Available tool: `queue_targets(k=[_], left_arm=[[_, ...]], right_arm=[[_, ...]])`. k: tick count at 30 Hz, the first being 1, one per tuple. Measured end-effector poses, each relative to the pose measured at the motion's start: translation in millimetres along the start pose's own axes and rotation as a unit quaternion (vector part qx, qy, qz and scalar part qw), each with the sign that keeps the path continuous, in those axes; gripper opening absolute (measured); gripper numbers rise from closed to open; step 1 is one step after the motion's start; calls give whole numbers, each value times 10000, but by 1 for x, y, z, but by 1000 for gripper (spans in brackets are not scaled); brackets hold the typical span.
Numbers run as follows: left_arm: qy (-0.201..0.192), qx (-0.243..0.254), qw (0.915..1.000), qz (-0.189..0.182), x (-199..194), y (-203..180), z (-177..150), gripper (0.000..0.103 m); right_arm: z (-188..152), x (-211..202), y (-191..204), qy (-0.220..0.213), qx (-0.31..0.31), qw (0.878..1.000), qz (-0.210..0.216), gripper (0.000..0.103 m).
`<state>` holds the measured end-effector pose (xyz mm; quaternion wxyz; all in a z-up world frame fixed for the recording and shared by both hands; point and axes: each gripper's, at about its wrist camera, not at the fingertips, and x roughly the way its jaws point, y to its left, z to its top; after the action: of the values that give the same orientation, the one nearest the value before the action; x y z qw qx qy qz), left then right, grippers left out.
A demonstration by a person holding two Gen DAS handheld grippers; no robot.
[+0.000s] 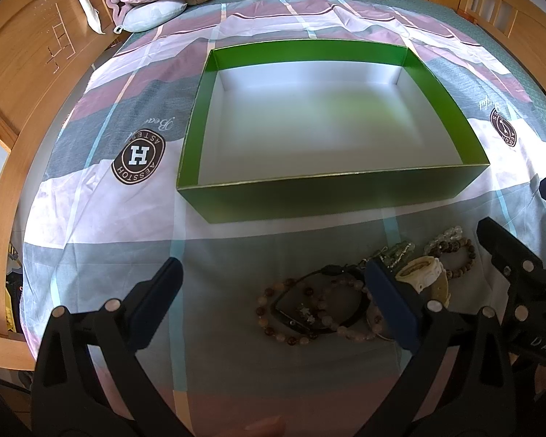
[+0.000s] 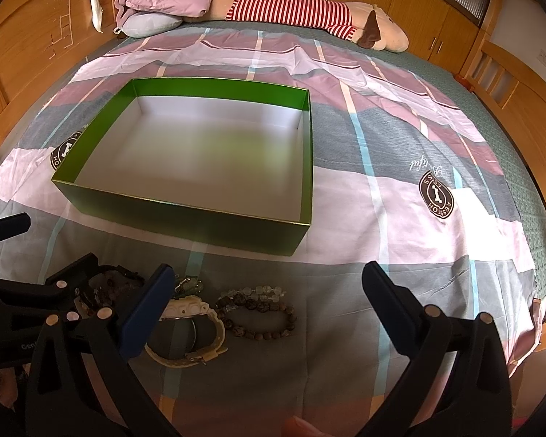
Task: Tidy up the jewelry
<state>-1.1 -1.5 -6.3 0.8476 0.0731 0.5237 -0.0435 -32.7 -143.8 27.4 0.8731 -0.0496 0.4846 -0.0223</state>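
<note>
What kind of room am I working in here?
Most likely a bedroom: the work surface is a bed with a patchwork sheet, a long striped plush toy lies along its far edge, and a wooden bed frame surrounds it.

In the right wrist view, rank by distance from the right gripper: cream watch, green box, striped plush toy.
From the right gripper, open:
1. Cream plastic wristwatch, just beside its left finger on the bedsheet.
2. Green cardboard box, ahead, mid-bed.
3. Red-and-white striped plush toy, far end of the bed.

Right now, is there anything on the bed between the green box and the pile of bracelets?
No. Between the green box and the bracelets lies only bare bedsheet. The right wrist view shows that strip best, and the left wrist view agrees.
</note>
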Motion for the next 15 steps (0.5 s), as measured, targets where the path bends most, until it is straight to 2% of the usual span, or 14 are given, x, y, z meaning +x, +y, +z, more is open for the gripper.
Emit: queue_targets(k=[5,8,9,10,11,12,13,14,15], left_arm=[[-2,-71,10000,-1,0,6,2,101],[34,-398,9990,-209,2,29,7,100],[69,-466,9987,-189,3,35,8,93],[135,-511,9985,-173,5,40,8,79],[208,-523,9982,-212,7,43,8,70],[284,-540,9977,-294,9,46,7,51],[355,-562,9970,-395,11,48,7,36],[438,-579,9960,-528,13,50,6,33],[471,-582,9952,-629,13,50,4,30]], right_arm=[[6,-8,-15,-337,214,9975,-588,102],[8,-8,-32,-412,510,9964,-530,102],[8,-6,-35,-355,549,9968,-464,102],[8,-3,-37,-255,553,9977,-300,102],[7,0,-37,-172,546,9983,-148,100],[5,5,-35,-5,525,9986,58,93],[3,10,-34,150,509,9984,195,84],[2,12,-31,256,476,9981,307,77],[-1,18,-28,427,426,9969,509,57]])
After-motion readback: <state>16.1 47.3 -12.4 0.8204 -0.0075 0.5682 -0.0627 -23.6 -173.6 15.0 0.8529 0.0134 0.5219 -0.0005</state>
